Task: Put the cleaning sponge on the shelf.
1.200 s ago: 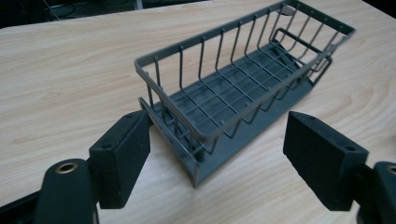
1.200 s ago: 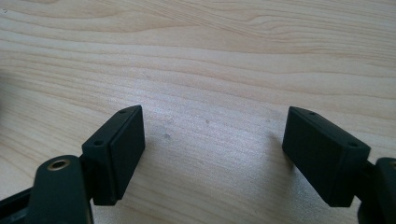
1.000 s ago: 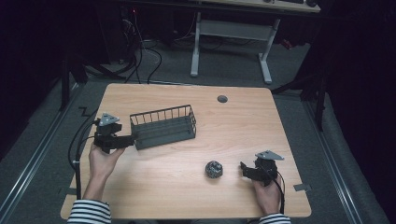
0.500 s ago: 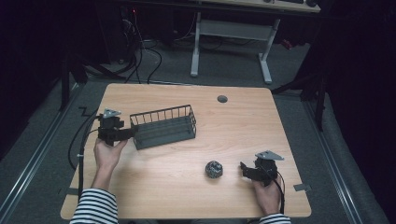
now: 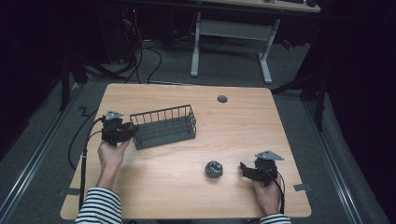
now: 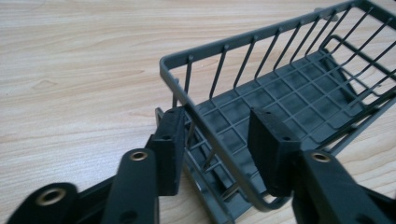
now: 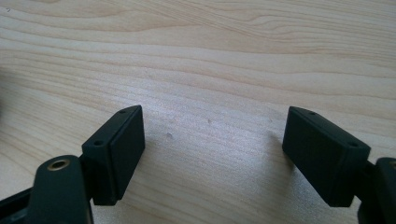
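Looking down from the high view, we see a wooden table (image 5: pixel 187 196) with a dark wire basket (image 5: pixel 163 126) on its left half, lying at a slight angle. The left gripper (image 5: pixel 128 131) is at the basket's near left end, held in a hand (image 5: pixel 112 156) that comes out of a striped sleeve (image 5: pixel 98 207).

In the left gripper view, the left gripper (image 6: pixel 219 140) has its jaws partly apart, one on each side of the basket's (image 6: pixel 289 88) end wall: the left jaw is outside the rim, the right jaw inside over the grid floor. The rim wire runs between them. We cannot tell whether either pad touches the wire, but the gap is clearly wider than the wire.

A small dark round ball (image 5: pixel 214 169) sits on the right half of the table, well apart from the basket. The right gripper (image 5: pixel 243 168) rests just to its right, pointing toward it, in the other hand (image 5: pixel 267 193). In the right gripper view, the right gripper (image 7: pixel 212 149) has its jaws spread wide over bare wood, holding nothing.

A small round hole (image 5: pixel 222 99) sits in the table near the far edge. Beyond the table stand a white desk frame (image 5: pixel 231 44) and loose cables (image 5: pixel 144 56) on the floor.
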Action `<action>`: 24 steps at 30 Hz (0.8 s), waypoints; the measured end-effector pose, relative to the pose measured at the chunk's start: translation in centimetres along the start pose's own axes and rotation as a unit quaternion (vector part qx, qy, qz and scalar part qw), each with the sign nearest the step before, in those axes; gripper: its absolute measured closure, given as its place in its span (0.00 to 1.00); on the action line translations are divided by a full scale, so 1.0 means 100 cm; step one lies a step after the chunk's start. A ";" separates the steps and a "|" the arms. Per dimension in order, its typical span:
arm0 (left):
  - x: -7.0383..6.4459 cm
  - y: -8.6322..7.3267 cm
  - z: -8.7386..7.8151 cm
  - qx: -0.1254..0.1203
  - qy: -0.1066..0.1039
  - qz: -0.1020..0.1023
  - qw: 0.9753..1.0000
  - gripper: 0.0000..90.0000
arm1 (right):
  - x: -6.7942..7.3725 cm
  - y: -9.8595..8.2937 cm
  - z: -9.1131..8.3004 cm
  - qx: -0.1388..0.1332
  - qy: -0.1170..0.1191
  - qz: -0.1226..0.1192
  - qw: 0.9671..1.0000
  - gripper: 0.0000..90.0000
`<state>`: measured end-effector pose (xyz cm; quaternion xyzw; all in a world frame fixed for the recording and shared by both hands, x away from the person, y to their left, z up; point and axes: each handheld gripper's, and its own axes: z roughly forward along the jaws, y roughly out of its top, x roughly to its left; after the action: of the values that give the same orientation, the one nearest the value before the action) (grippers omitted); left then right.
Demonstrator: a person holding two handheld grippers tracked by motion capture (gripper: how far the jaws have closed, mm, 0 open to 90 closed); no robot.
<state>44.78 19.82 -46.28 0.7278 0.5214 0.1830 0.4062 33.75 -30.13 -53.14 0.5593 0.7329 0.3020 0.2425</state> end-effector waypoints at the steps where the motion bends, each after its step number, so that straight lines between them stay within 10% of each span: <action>1: 0.001 -0.001 0.000 -0.001 -0.002 0.000 1.000 0.67 | 0.000 0.000 0.000 0.000 0.000 0.000 1.000 0.23; 24: -0.033 -0.008 0.004 -0.005 -0.019 0.026 0.999 0.69 | 0.000 0.000 0.000 0.000 0.001 0.000 1.000 0.23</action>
<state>43.32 16.78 -46.68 0.7424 0.4934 0.1824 0.4148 33.73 -30.11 -53.14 0.5590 0.7333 0.3020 0.2420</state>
